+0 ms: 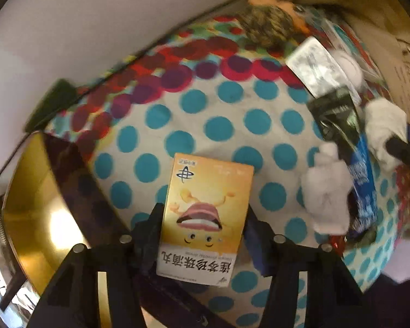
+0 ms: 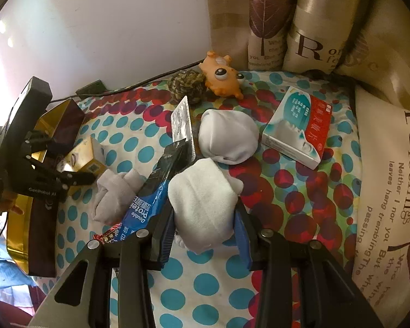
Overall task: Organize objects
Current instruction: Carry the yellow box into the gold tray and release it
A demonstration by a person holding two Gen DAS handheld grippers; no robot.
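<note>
The left gripper (image 1: 205,235) is pointing down at the dotted bedspread (image 1: 232,114), its fingers (image 1: 150,232) flanking a yellow box (image 1: 205,218) beside a gold tray (image 1: 27,191).

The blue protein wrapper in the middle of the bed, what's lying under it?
A silver blister pack pokes out from beneath the blue wrapper's far end. At its near end, a red packet shows. Anything else below is covered.

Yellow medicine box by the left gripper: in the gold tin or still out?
Out. The yellow box lies on the dotted cloth beside the gold tin, between the left gripper fingers.
</note>
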